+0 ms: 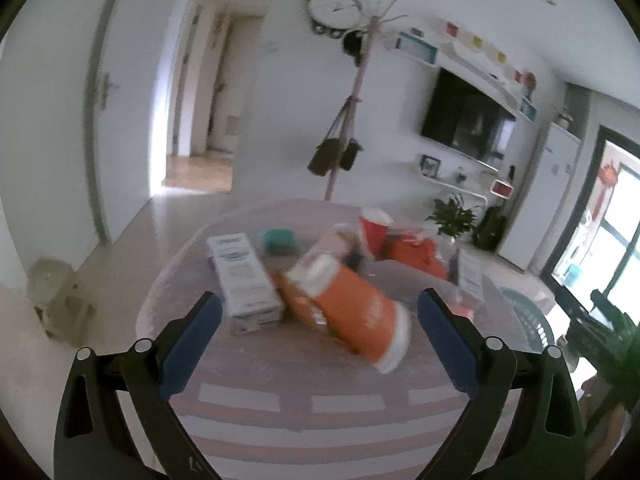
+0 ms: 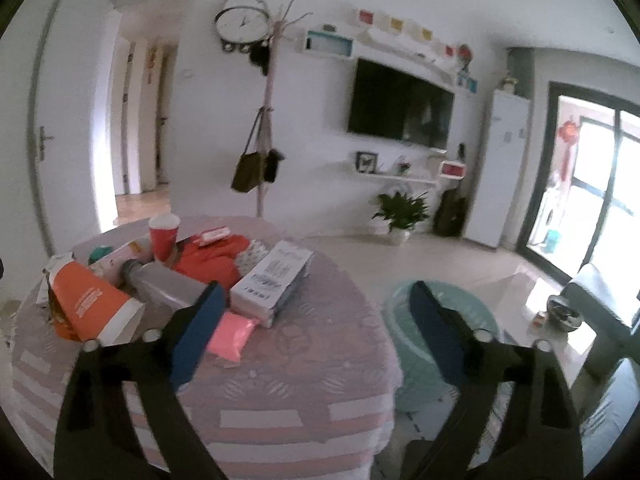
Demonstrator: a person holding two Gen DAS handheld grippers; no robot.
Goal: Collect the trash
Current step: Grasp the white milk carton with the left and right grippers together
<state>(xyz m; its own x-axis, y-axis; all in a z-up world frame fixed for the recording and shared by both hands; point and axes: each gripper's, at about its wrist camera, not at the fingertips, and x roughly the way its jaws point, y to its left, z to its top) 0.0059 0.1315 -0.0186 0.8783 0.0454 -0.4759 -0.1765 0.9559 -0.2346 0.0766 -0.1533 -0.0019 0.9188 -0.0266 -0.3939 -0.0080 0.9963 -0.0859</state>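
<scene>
Both jaws wide, empty. Left gripper (image 1: 320,316) nears orange carton (image 1: 352,312); clutter packed tight, could knock red cup (image 1: 374,230) over.

Home living room: wall television (image 2: 401,105), clock (image 2: 241,23), coat stand (image 2: 265,120).

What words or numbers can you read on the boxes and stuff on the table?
None can be read for sure.
White box: dark print, too blurred to read.
Orange bag: pale lettering along its side, blurred.
Red cup: no print visible.
Wall clock: no digits can be made out.
</scene>
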